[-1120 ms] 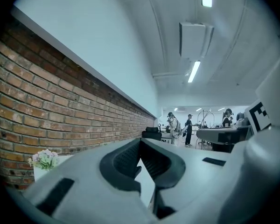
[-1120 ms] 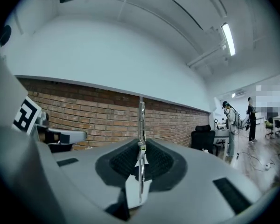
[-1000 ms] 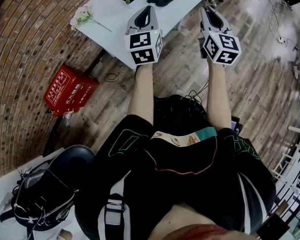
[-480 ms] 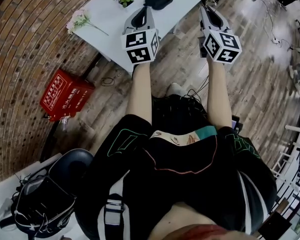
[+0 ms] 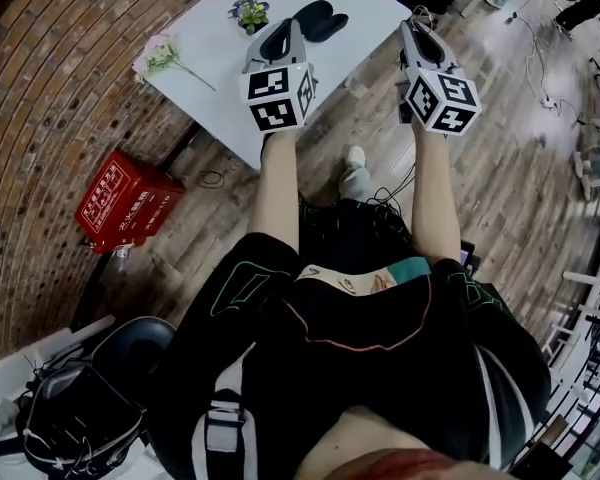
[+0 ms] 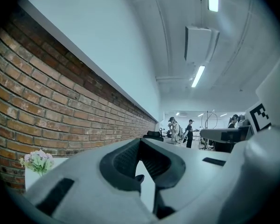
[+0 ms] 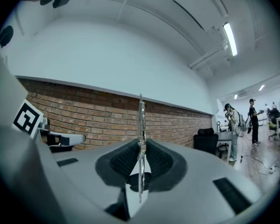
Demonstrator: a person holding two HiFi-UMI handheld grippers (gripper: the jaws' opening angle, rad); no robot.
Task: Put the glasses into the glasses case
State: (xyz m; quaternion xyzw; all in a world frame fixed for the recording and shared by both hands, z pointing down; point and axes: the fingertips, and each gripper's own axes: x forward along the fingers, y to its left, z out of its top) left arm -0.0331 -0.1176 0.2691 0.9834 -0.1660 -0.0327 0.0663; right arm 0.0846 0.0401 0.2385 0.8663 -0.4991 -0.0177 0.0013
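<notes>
My right gripper [image 7: 141, 149] is shut on the glasses [image 7: 141, 120], whose thin metal frame stands edge-on between the pads. In the head view the right gripper [image 5: 411, 30] hangs over the wooden floor, just right of the white table [image 5: 215, 88]. The black glasses case [image 5: 318, 18] lies open on the table's far part. My left gripper [image 5: 291, 32] reaches over the table's near edge, just short of the case. In the left gripper view its pads [image 6: 130, 160] meet with nothing between them.
A small potted plant [image 5: 250, 12] and a pink flower sprig [image 5: 160, 56] lie on the table left of the case. A red box [image 5: 128, 206] sits on the floor by the brick wall. A black bag [image 5: 75, 413] rests at lower left. Several people [image 7: 233, 125] stand far off.
Both grippers have moved forward towards the table, the left one now over its edge. The person has stepped forward and a shoe now shows below the table.
</notes>
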